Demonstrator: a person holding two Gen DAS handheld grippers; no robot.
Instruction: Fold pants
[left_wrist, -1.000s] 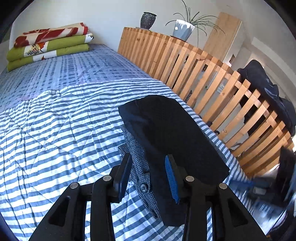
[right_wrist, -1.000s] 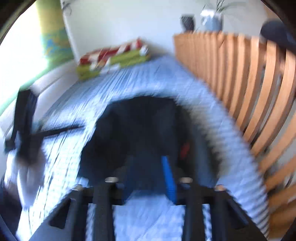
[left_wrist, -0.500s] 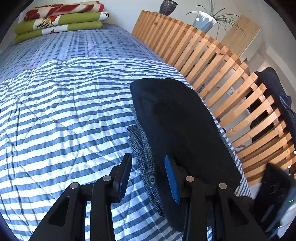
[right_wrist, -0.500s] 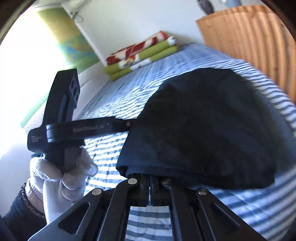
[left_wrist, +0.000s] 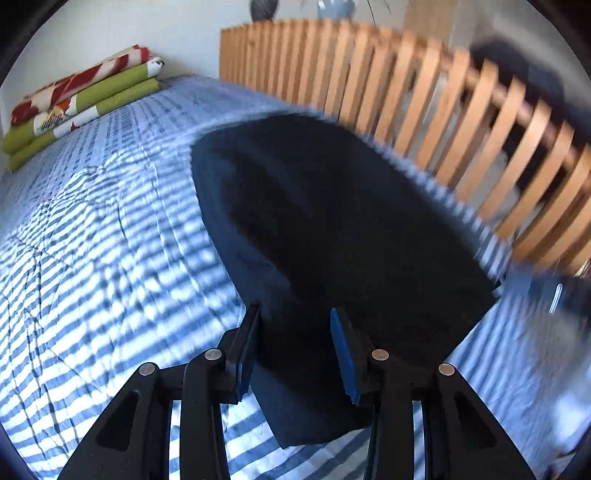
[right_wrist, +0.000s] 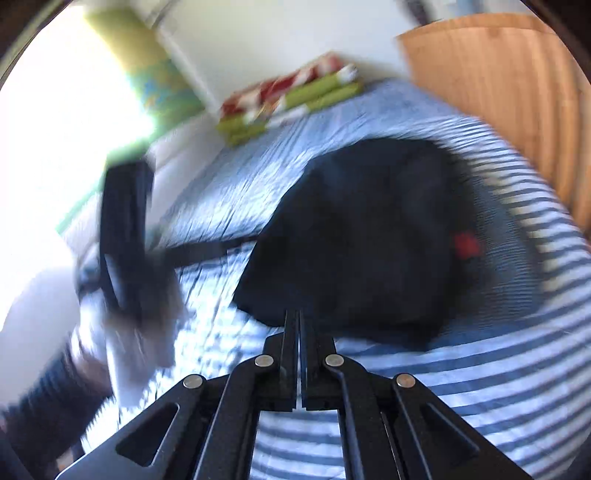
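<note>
The dark navy pants lie folded on the striped bed cover, close to the wooden slat rail. My left gripper hangs open just over their near end, with cloth showing below and between its blue pads. In the right wrist view the pants show a small red tag, and the picture is blurred by motion. My right gripper is shut, its tips at the pants' near edge; I see no cloth pinched between them. The left gripper, held in a gloved hand, is at the left.
The blue-and-white striped bed cover spreads wide to the left. A wooden slat rail runs along the right side. Folded green and red bedding lies at the far end. Dark clothing hangs over the rail.
The checked lining and button seen earlier are now covered by dark cloth. My right gripper has pulled back from the pants' edge it held and stays shut. The left gripper has swung right.
</note>
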